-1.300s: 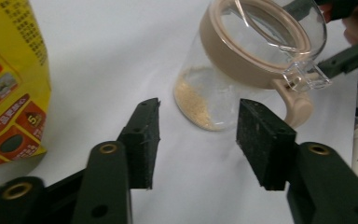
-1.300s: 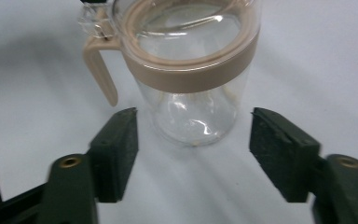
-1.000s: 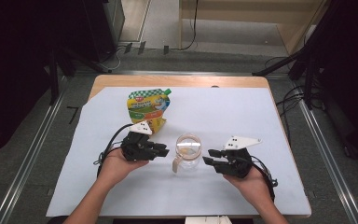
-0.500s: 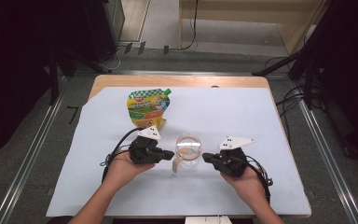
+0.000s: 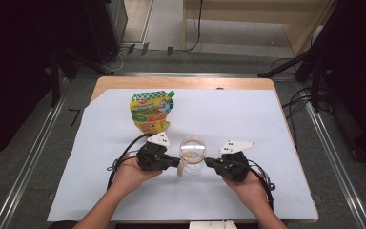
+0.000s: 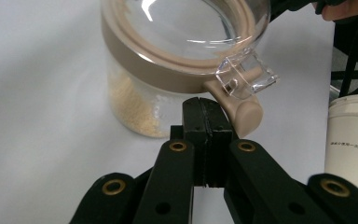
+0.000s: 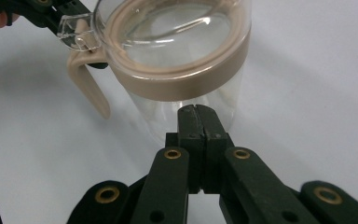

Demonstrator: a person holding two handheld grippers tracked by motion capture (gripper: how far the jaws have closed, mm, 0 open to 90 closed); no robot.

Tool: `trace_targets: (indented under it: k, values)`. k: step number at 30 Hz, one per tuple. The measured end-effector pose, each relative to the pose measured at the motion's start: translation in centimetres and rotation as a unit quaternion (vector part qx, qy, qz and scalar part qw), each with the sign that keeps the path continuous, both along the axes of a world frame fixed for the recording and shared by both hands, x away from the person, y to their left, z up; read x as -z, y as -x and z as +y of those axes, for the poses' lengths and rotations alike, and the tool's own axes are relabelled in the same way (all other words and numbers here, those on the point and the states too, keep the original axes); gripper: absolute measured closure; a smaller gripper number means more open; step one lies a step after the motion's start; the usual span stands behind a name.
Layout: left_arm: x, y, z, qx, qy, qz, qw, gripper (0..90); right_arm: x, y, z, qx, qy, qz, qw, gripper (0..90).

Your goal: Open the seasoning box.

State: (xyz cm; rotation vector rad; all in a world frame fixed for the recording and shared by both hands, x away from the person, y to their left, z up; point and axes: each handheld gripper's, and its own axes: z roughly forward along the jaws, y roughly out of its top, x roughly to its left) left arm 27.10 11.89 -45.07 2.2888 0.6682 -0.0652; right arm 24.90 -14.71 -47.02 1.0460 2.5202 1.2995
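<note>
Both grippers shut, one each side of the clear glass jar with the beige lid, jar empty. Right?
Not empty. The left gripper view shows pale grains at the bottom of the clear glass jar with the beige lid. The left gripper and right gripper are shut, one each side.

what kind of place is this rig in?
Probably a lab recording station, not a kitchen: a table under a pale sheet, floor rails beside it, loose cables on the floor. Props: a lidded jar and a pouch.
</note>
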Motion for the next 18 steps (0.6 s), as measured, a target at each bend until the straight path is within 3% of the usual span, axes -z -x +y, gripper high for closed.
trace_targets:
  k: [12,18]
  values:
    - [0.6,0.7,-2.1,0.021,0.007,0.007,0.9997,90.0,0.6,-0.6,0.4,0.005,0.013,0.008,0.9999,90.0]
    - [0.9,0.6,-3.4,0.022,0.022,0.006,0.9995,90.0,0.7,-1.0,0.1,0.012,0.012,0.006,0.9998,90.0]
